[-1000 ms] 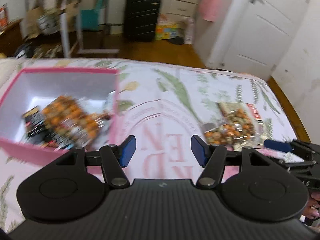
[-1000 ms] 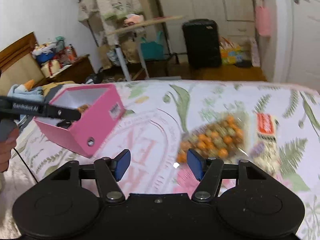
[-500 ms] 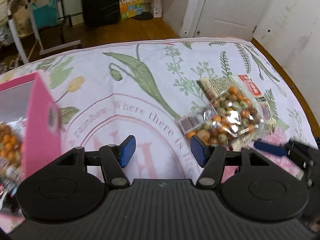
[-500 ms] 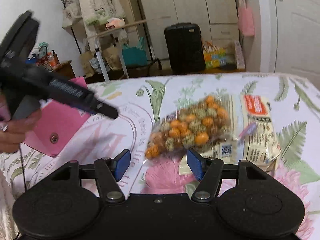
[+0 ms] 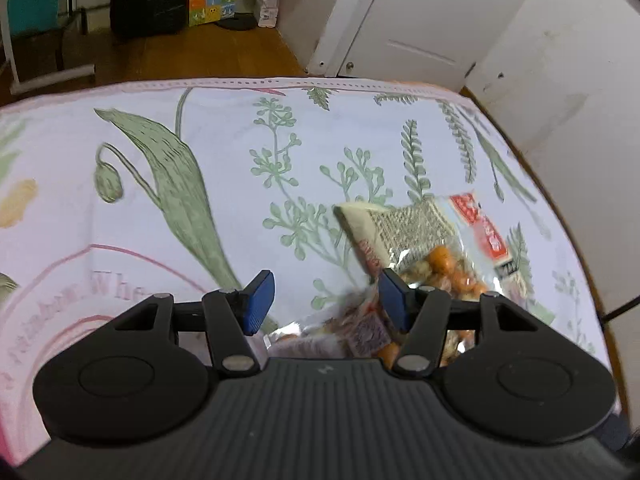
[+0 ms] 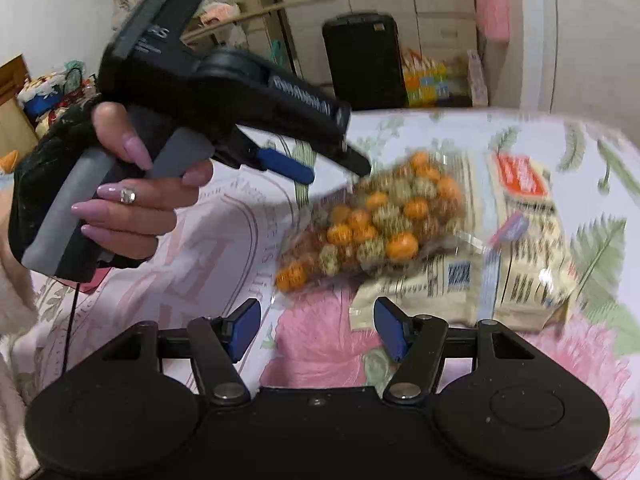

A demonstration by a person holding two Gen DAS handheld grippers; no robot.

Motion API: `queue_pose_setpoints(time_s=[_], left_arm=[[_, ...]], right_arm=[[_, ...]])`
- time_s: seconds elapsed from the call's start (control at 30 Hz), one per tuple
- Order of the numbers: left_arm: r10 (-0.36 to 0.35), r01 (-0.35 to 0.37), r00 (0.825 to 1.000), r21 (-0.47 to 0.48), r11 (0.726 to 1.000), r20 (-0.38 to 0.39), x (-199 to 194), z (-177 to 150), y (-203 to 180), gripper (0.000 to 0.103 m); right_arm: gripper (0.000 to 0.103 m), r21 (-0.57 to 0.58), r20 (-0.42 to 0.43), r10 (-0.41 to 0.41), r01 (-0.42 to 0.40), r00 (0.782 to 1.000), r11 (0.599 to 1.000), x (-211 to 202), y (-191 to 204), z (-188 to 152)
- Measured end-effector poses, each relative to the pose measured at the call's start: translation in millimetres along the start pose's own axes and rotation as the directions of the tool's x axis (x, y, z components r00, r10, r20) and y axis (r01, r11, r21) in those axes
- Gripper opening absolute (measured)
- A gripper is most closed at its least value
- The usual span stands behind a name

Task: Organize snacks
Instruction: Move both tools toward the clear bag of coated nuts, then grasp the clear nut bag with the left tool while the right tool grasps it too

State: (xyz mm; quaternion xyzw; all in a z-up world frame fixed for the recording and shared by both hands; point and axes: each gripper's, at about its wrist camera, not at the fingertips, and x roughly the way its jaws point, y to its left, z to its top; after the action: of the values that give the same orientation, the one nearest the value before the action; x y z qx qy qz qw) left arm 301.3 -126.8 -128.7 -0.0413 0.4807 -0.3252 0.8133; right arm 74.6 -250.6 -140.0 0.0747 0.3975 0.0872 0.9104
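The right gripper [image 6: 316, 330] hangs nearest, over the pink flower of the bedspread [image 6: 320, 348], on the near side of the snack bag [image 6: 372, 220]. Its jaws stand partly apart and released, with nothing between the blue pads; only cloth shows in the gap.

The snack bag, a clear packet of orange and speckled green balls, lies on the bed, resting on top of a second, paler printed packet [image 6: 524, 256] that pokes out to its right and behind it.

The left gripper [image 6: 320, 168], held in a hand [image 6: 132, 196] with a ring, points down at the far-left end of the snack bag. In its own view the left gripper [image 5: 326, 300] has its jaws part open; they have just been closing a little. The near end of the snack bag [image 5: 436, 268] lies in the gap and under the right pad, but blur hides whether a pad touches it.

Beyond the snack bag the bed ends, then wooden floor [image 5: 208, 48] and a black suitcase [image 6: 362, 60].
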Motion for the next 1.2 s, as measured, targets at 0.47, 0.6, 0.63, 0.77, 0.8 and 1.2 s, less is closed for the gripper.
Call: queue_pose_setpoints(time_s=[0.47, 0.6, 0.63, 0.77, 0.8, 1.2], left_arm=[[-0.293, 0.231, 0.938, -0.296, 0.927, -0.186, 9, -29, 50, 0.062], [-0.311, 0.233, 0.908, -0.278, 0.932, -0.28, -3, -44, 45, 0.062], [-0.307, 0.228, 0.901, -0.265, 0.937, -0.308, -6, -47, 42, 0.062], [-0.255, 0.204, 0.904, -0.177, 0.963, -0.343, -18, -61, 26, 0.062], [-0.244, 0.203, 0.906, -0.152, 0.967, -0.346, -19, -64, 21, 0.062], [-0.157, 0.15, 0.965, -0.05, 0.987, -0.21, -21, -78, 1, 0.063]], right_arm=[[0.071, 0.113, -0.004, -0.044, 0.044, 0.999, 0.993, 19, 3, 7], [0.076, 0.068, -0.017, -0.07, 0.071, 0.997, 0.995, 26, 19, 10], [0.079, 0.046, -0.019, -0.069, 0.069, 0.997, 0.997, 28, 24, 10], [0.085, -0.046, -0.03, -0.069, 0.067, 0.997, 0.997, 31, 42, 5], [0.088, -0.073, -0.033, -0.074, 0.072, 0.997, 0.995, 32, 45, 4], [0.096, -0.116, 0.017, -0.149, 0.15, 0.989, 0.982, 39, 58, -8]])
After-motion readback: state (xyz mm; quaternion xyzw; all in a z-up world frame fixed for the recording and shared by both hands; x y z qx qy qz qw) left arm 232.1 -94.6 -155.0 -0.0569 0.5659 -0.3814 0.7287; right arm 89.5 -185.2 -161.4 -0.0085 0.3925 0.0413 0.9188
